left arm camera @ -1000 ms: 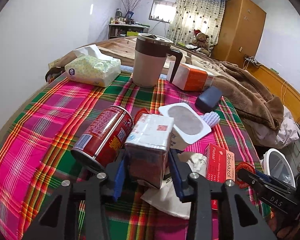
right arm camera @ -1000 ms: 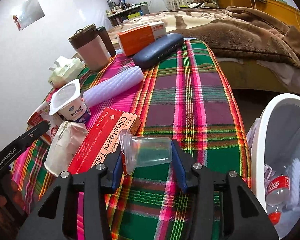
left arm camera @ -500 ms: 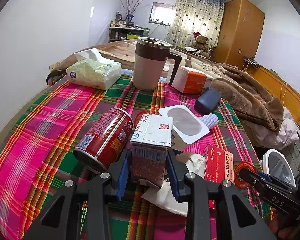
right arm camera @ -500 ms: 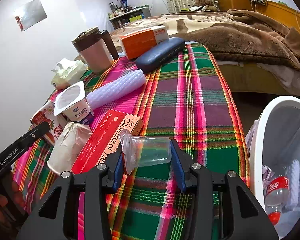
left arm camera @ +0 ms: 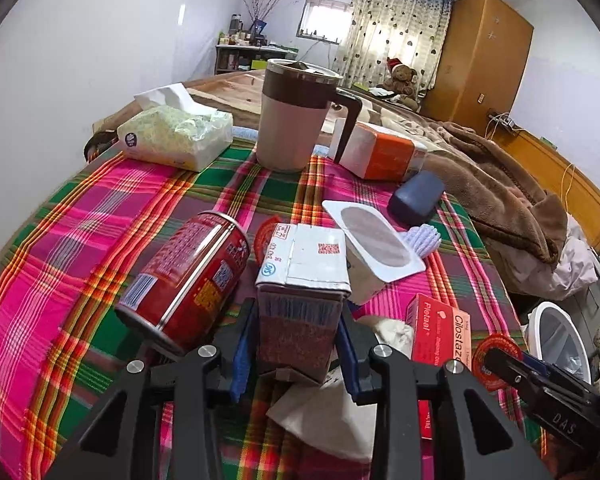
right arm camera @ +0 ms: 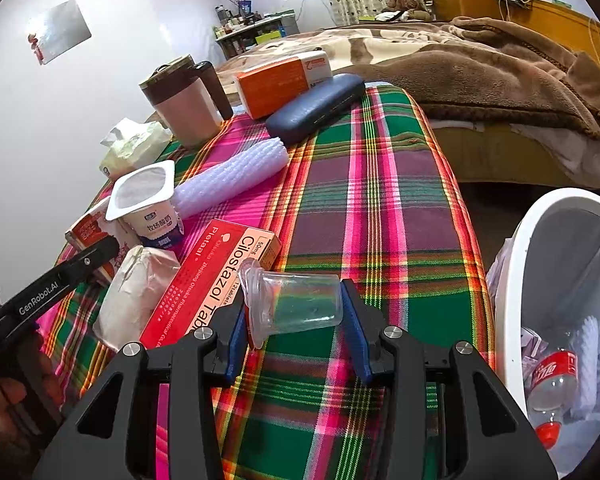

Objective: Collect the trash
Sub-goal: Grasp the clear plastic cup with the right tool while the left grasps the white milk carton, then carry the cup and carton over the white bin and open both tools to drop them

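While the left gripper (left arm camera: 296, 344) clamps a small drink carton (left arm camera: 302, 300) beside a red can (left arm camera: 188, 284), the right gripper (right arm camera: 296, 320) pinches a clear plastic cup (right arm camera: 296, 304) above the plaid cloth (right arm camera: 380, 216), near the white bin (right arm camera: 512, 280).

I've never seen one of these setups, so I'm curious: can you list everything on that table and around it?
plaid tablecloth: one, pink and green, over the table
red can: one, lying on its side, left
drink carton: one, white and brown, between the left gripper's fingers
clear plastic cup: one, between the right gripper's fingers
yogurt cup: one, white, centre
red medicine box: one, flat, beside the clear cup
crumpled paper: one, white, near edge
lilac roller: one, centre
dark blue case: one, far side
orange box: one, far side
mug: one, beige and brown, far side
tissue pack: one, far left
white bin: one, right of table, bottle inside
left gripper: black, blue pads
right gripper: black, blue pads
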Available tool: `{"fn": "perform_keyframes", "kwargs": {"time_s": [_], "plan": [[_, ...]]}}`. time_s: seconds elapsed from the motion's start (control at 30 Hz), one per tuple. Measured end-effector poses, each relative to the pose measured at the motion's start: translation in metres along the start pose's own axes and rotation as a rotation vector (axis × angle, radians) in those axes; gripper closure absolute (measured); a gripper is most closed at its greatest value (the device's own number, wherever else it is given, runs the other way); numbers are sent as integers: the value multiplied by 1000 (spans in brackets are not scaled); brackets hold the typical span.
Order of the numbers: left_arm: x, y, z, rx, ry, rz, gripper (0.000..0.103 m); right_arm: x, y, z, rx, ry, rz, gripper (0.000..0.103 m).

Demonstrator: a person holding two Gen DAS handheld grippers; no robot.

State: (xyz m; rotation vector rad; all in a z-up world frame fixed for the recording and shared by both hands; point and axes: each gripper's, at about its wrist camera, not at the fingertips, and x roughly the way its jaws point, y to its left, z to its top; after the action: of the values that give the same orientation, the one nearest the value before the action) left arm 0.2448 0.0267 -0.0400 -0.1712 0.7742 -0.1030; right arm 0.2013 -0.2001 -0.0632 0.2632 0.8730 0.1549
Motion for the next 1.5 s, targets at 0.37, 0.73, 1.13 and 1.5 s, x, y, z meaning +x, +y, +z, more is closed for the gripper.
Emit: {"fn": "perform_keyframes", "kwargs": {"time_s": [0.37, 0.73, 1.13, 1.5], "plan": [[-21, -5, -5, 17, -44, 1, 67, -11, -1, -1, -4, -32, 3, 60], [-57, -17, -12, 45, -96, -14, 67, -37, -2, -1, -4, -89, 18, 60], [-98, -56, -15, 120, -151, -85, 67, -81, -16, -3, 8, -179, 2, 60], [-108, -124, -23, 221, -148, -203, 67, -122, -55, -7, 48, -251, -89, 60]]}}
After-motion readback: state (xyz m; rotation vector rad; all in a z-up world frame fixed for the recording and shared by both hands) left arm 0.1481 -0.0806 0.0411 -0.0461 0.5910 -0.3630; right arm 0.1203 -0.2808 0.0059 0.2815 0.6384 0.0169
